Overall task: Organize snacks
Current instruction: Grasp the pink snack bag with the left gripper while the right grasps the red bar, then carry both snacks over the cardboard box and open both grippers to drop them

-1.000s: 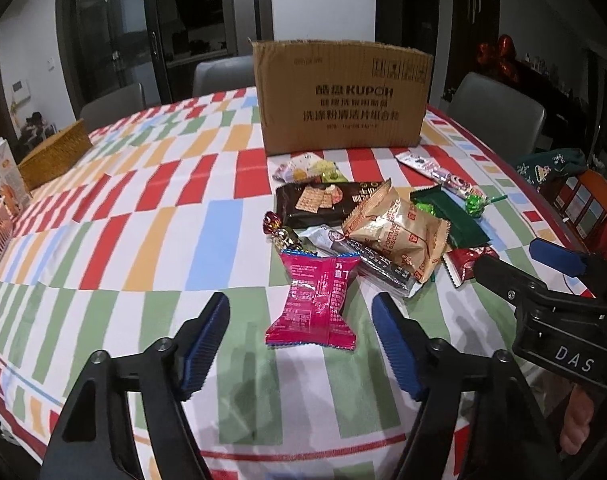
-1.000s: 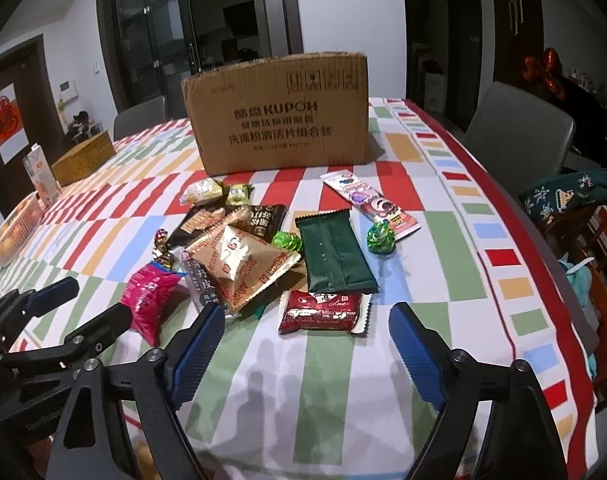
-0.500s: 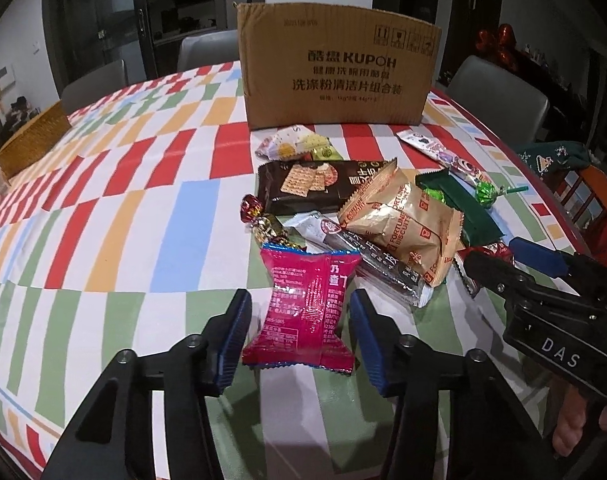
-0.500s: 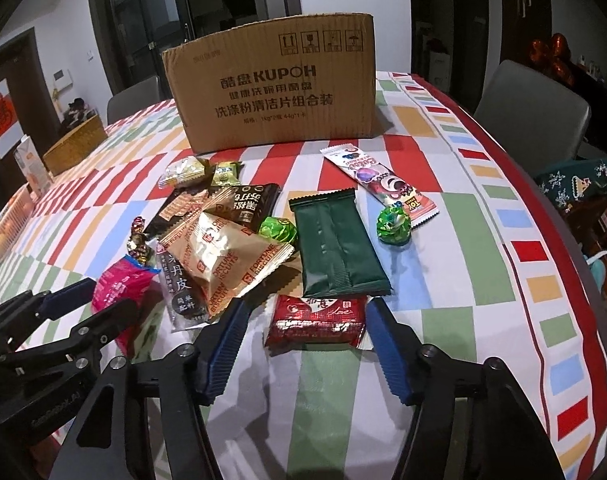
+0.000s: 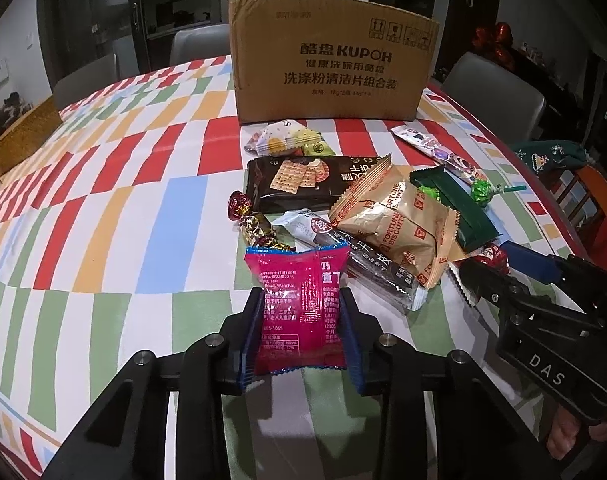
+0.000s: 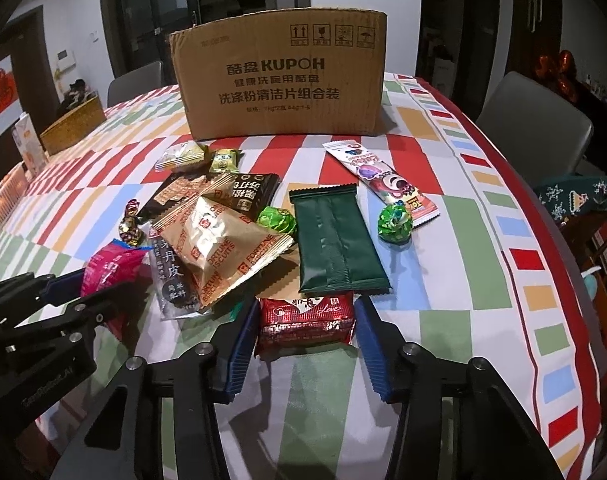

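Observation:
A pink snack packet (image 5: 299, 300) lies at the near edge of the snack pile, and my left gripper (image 5: 301, 294) has a blue pad pressed on each of its sides, jaws still closing. To its right a small red packet (image 6: 305, 316) sits between the pads of my right gripper (image 6: 306, 305), which touch its two ends while the jaws keep closing. Behind them lie a tan fortune biscuit bag (image 6: 219, 240), a dark green packet (image 6: 335, 240), a black cracker pack (image 5: 303, 184) and wrapped candies (image 5: 251, 224). A cardboard box (image 6: 279, 80) stands upright behind the pile.
The table wears a striped, multicoloured cloth (image 5: 103, 220). A long pink snack strip (image 6: 383, 180) and a green lollipop (image 6: 393, 222) lie at the right. A wicker basket (image 6: 71, 128) stands at the far left, and grey chairs (image 6: 539, 120) ring the table.
Both grippers came down and forward to the pile and narrowed their jaws, the left around the pink packet, the right around the red one.

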Tool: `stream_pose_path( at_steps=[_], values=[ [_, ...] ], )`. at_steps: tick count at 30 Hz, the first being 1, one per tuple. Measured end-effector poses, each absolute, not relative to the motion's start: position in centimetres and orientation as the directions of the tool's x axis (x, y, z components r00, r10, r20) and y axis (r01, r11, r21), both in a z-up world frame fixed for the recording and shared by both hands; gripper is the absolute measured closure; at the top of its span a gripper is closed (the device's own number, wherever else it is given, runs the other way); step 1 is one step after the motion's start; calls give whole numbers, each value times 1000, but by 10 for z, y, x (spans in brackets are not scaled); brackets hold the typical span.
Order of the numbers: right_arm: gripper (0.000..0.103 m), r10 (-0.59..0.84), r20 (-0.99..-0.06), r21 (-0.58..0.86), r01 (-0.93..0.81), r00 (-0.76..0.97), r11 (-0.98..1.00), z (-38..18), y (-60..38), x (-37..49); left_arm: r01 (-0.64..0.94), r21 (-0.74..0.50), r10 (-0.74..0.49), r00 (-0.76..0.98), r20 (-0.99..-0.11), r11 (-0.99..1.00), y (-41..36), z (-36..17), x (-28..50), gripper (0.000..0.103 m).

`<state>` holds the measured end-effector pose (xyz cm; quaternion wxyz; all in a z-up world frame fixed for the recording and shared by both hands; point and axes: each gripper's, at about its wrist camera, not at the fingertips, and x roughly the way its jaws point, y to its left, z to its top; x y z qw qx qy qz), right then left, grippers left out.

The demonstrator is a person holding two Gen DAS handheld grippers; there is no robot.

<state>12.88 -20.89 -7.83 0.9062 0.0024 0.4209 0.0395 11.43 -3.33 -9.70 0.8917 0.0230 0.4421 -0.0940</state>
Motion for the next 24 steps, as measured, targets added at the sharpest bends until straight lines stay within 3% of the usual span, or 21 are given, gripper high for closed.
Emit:
stream_pose_path(
  at_steps=[24],
  values=[
    [54, 147, -625, 35, -160, 766, 986, -3, -190, 105, 219, -42, -191, 723, -664, 975, -29, -19, 99, 68]
  ],
)
